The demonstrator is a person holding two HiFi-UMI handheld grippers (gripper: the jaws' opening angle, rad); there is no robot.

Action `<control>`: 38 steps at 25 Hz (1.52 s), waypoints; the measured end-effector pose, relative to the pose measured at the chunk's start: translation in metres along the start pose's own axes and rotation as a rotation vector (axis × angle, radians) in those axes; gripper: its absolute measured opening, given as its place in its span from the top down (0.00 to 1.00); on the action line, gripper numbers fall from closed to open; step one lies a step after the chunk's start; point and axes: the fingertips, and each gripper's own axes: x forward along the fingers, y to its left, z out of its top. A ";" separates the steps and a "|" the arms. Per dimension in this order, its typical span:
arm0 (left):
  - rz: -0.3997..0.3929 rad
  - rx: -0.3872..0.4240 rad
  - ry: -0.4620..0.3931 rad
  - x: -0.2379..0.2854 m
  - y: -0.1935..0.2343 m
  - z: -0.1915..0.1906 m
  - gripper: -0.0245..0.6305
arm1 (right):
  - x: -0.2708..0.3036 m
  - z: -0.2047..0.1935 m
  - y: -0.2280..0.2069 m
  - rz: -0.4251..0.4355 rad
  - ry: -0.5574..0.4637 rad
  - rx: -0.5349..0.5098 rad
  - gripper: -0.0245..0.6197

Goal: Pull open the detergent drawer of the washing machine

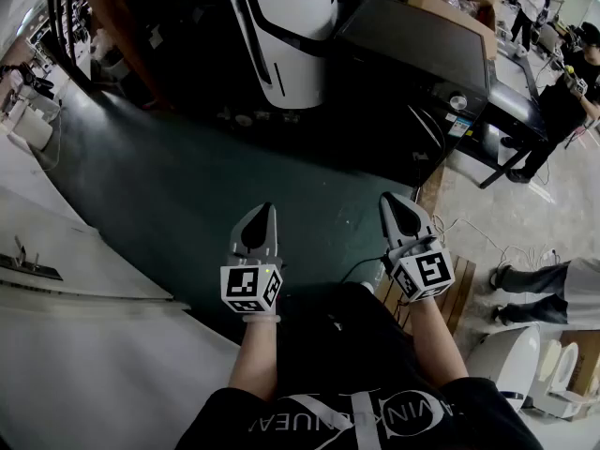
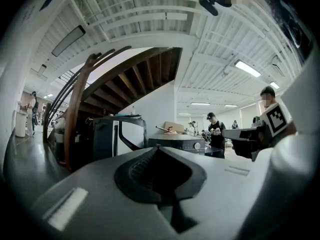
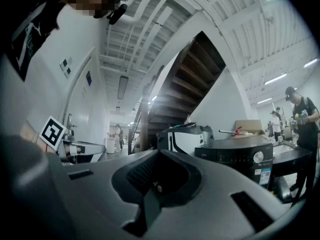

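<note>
Two grippers, the left gripper [image 1: 264, 210] and the right gripper [image 1: 393, 201], both closed on nothing, point level toward one dark washing machine [image 1: 418, 71], well apart from it.

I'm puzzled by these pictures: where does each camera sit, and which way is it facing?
Head view: on the person's head, facing steeply down; shows forearms, left gripper, right gripper, washing machine ahead.
Left gripper view: rides that gripper, looking along its shut fingers toward the staircase; right gripper at right.
Right gripper view: rides that gripper, looking along its shut fingers; left gripper at left.
Shared: all show the washing machine.
</note>
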 end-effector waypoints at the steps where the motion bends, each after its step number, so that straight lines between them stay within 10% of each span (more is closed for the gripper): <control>1: 0.000 0.000 0.000 0.000 0.002 0.000 0.95 | 0.002 0.000 0.001 0.000 -0.001 -0.001 0.94; 38: -0.147 -0.044 0.041 0.138 0.045 -0.008 0.81 | 0.105 -0.024 -0.063 -0.062 0.039 0.018 0.94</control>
